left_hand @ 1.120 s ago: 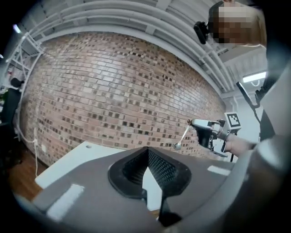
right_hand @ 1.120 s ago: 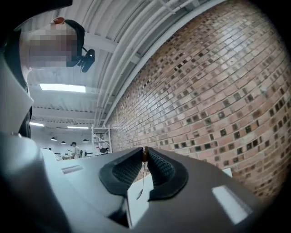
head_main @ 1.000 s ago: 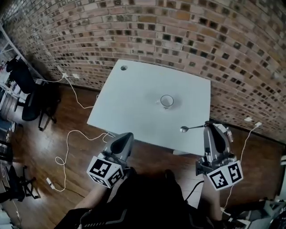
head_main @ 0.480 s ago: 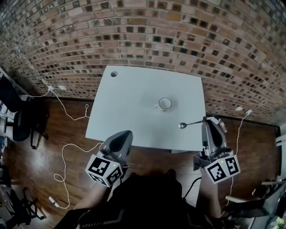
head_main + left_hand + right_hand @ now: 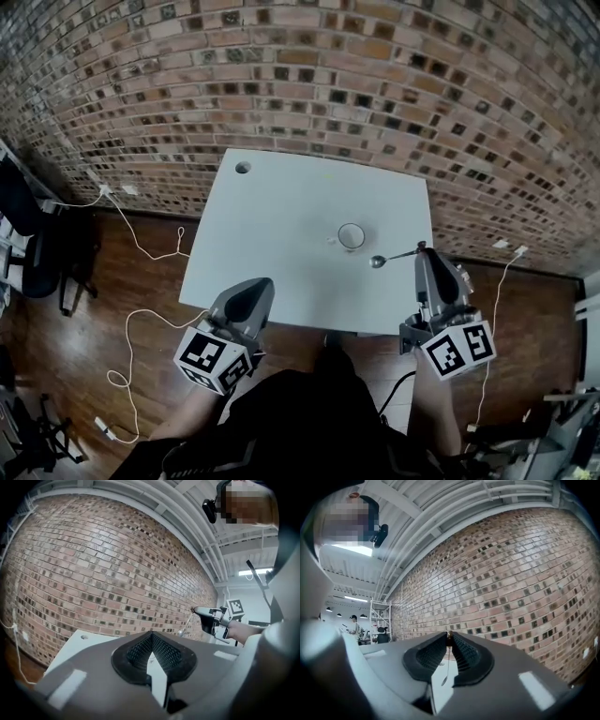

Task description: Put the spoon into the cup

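Observation:
A small white cup [image 5: 352,236] stands on the white table [image 5: 281,225], right of its middle. My right gripper [image 5: 420,251] is shut on the handle end of a metal spoon [image 5: 392,257]. The spoon reaches out level to the left, its bowl just right of the cup and a little nearer to me. In the right gripper view the spoon [image 5: 446,665] hangs from the pinched fingertips [image 5: 449,635]. My left gripper [image 5: 257,285] hovers by the table's near edge, shut and empty. From the left gripper view I see the right gripper [image 5: 211,618] with the spoon [image 5: 185,624].
A brick wall [image 5: 309,84] runs behind the table. The table has a cable hole [image 5: 243,167] at its far left corner. White cables [image 5: 141,246] trail over the wooden floor on the left, beside a dark chair [image 5: 42,253]. Another cable [image 5: 497,277] lies at the right.
My right gripper has carried the spoon away from the table's near right edge toward the cup, so the bowl is now close beside it. The left gripper has stayed by the near edge.

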